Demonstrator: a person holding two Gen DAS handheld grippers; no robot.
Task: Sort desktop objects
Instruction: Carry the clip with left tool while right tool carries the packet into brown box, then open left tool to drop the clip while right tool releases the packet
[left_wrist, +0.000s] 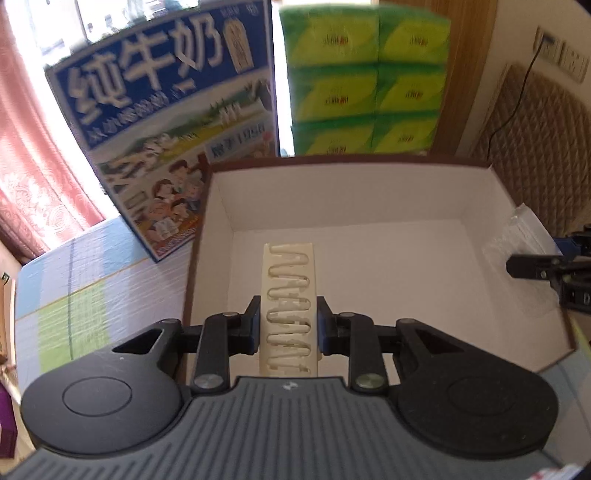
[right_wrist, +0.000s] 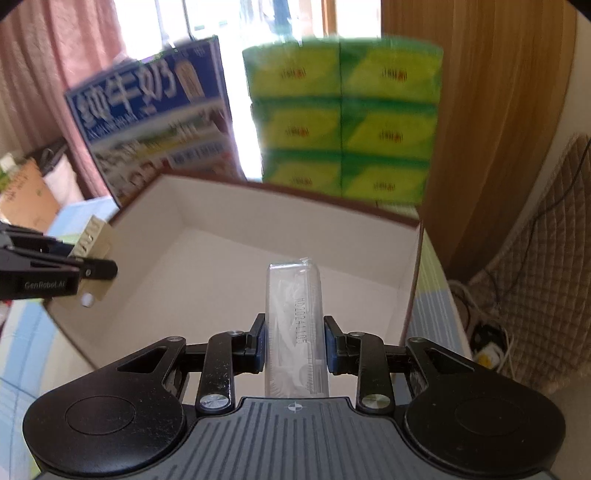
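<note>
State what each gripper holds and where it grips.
Left gripper clamps a cream strip with wavy slots across its side edges, near its close end. Right gripper clamps a clear plastic packet likewise by its sides.

My black fingers blue-padded; cream clip strip; clear packet; white-lined brown-edged box; blue milk carton; green-yellow tissue packs.

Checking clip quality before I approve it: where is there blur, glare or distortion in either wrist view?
Left wrist view: window light blown out; milk carton and tissue packs smeared, cream clip strip sharp. Right wrist view: stronger blur on background and open box; clear-wrapped packet readable. Both bend straight edges, fisheye style.
</note>
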